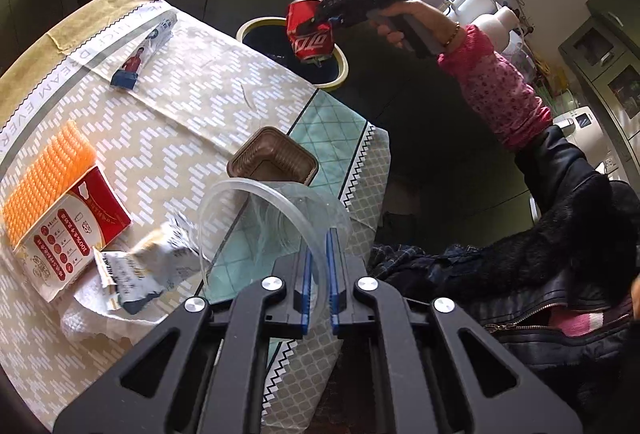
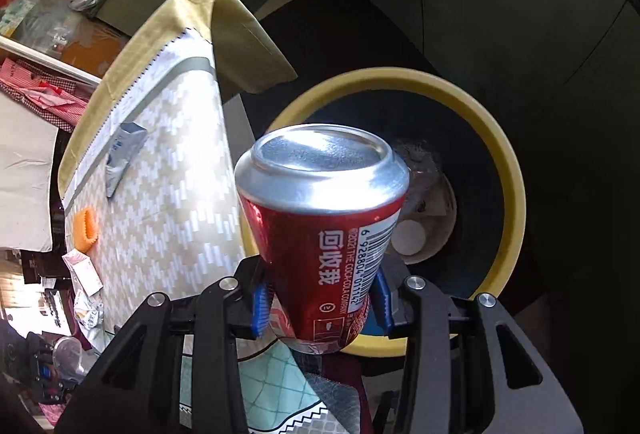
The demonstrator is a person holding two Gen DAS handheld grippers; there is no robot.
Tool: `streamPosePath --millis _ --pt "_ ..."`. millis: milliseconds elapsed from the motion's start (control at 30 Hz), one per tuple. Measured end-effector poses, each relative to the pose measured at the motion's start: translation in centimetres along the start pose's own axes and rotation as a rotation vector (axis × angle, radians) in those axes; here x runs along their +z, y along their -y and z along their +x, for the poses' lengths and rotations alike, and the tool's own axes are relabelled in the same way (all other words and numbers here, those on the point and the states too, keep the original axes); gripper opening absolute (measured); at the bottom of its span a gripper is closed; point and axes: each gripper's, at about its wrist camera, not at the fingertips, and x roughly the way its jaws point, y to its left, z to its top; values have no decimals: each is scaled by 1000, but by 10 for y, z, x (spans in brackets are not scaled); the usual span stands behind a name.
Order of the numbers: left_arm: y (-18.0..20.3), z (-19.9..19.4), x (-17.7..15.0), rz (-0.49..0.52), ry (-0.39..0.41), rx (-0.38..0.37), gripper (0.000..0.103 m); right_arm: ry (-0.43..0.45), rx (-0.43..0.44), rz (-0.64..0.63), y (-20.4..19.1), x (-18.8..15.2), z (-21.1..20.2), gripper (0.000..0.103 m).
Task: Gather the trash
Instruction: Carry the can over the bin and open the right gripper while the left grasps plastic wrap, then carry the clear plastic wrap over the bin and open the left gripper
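above the yellow-rimmed bin [image 2: 508, 170] my way down is open; the table edge [image 2: 224, 138] and draped cloth corner [image 2: 248, 46] crowd its left side.

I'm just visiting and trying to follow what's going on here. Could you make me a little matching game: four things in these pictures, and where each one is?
Things:
1. red Coca-Cola can
2. clear plastic container
3. brown plastic tray
4. yellow-rimmed trash bin

Places:
A. on the table, just beyond the clear container
B. on the floor beside the table
C. clamped in the right gripper, above the bin
D. its rim pinched in the left gripper

Pairs: 1-C, 2-D, 3-A, 4-B
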Motion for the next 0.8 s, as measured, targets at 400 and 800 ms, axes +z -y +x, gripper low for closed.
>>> streamPosePath --millis 400,800 --pt "29 -2 68 58 30 3 7 132 136 29 37 -22 -33 67" --pt "60 106 216 161 -55 0 7 350 216 118 131 -170 -109 67"
